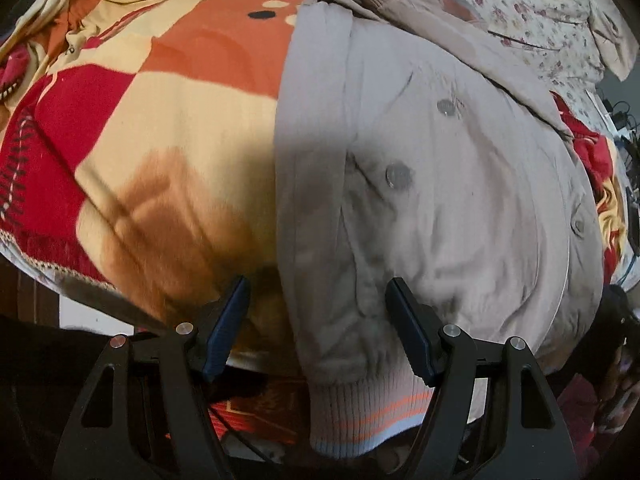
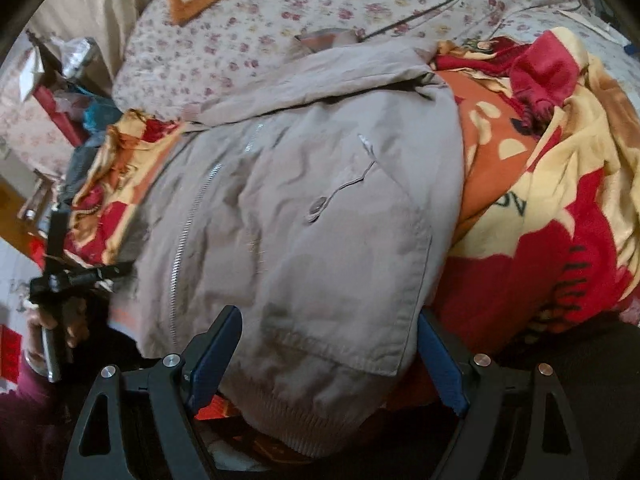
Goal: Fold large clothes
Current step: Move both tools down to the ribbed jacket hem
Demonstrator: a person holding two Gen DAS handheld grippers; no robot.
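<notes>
Seemingly barely begun, the beige padded zip-front jacket (image 1: 432, 200) lies spread on the red-and-yellow patterned blanket (image 1: 152, 128), while left gripper (image 1: 318, 322) and right gripper (image 2: 330, 350), both spread wide and holding nothing, straddle its ribbed hem.

Matt cloth jacket (image 1: 420, 200) – ribbed knit hem; blanket (image 1: 160, 140) seemingly fuzzy fleece.

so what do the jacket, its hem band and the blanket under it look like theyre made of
Jacket: matte beige woven cloth, probably cotton or a blend, going by its soft creases and lack of sheen.
Hem band: ribbed knit, showing vertical ribs and orange stripes.
Blanket: plush fleece-like fabric, fuzzy surface with a printed red, orange and cream pattern.
</notes>
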